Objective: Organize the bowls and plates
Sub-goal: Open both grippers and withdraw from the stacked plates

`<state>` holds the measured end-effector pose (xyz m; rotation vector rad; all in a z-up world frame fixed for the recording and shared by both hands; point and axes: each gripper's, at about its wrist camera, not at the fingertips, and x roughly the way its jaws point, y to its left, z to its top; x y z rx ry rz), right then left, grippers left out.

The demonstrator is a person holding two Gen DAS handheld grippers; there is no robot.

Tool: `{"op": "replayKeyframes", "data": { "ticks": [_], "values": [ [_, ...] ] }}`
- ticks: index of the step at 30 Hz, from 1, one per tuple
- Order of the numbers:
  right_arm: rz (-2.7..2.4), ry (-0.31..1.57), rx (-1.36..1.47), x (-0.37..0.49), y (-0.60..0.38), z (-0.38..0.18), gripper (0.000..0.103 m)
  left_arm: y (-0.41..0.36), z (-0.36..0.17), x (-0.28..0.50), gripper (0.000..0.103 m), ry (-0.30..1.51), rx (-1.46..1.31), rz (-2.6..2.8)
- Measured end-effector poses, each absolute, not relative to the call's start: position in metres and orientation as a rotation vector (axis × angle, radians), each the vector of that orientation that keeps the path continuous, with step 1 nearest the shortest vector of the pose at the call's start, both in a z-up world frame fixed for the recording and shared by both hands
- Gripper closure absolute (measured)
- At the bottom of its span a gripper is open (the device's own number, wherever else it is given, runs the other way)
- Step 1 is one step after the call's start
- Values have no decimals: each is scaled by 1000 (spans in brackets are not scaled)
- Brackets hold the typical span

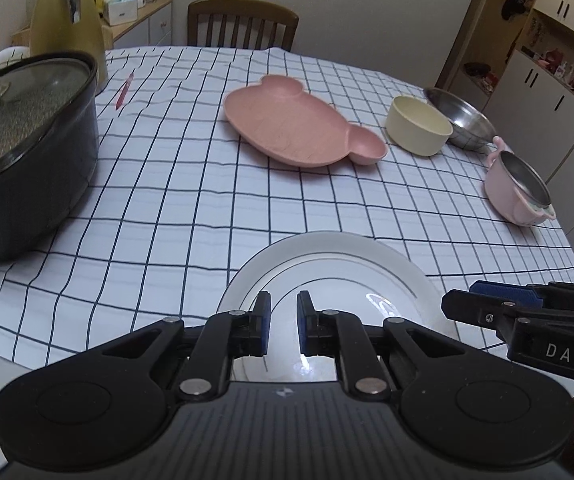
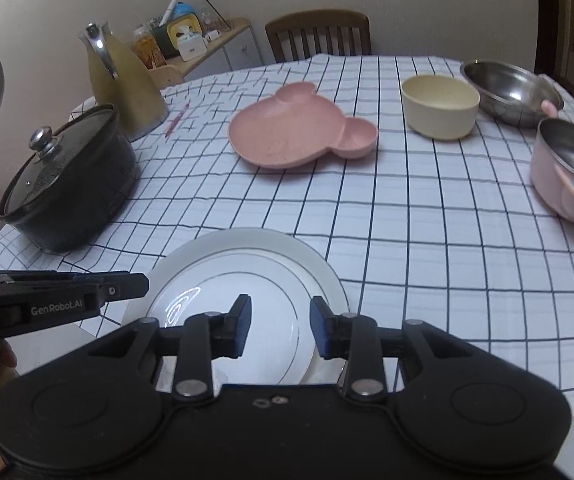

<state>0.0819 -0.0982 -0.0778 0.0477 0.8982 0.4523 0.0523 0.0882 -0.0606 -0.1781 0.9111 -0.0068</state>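
- My left gripper [image 1: 283, 322] and right gripper [image 2: 280, 326] hover over the white plate [image 2: 247, 268], both parted, grasping nothing.
- Beyond the plate: pink plate [image 2: 299, 132], cream bowl [image 2: 441, 106].

Both wrist views low, near table edge, facing across; shared white plate [image 1: 327, 256], probably side-by-side.

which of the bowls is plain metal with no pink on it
The wide steel bowl at the far right, behind the cream bowl; the pink bowl only has a metal lining.

Glossy white plate [image 2: 247, 276], matt pink plastic tray [image 2: 299, 128], shiny steel bowl [image 2: 511, 90].
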Motion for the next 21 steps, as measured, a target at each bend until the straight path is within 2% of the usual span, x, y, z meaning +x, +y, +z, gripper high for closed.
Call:
{"op": "replayKeyframes", "data": {
  "ticks": [15,17,19,21],
  "values": [
    [416,772,45,69,-113,-45,39,64,-32,57,90,830,-132,-79],
    [407,761,45,68,-116,-42,38,60,-29,58,90,821,-125,-89],
    [396,749,49,67,-120,-38,31,56,-26,59,89,812,-117,-99],
    [383,735,52,66,-125,-35,26,51,-24,61,82,803,-110,-106]
  ]
}}
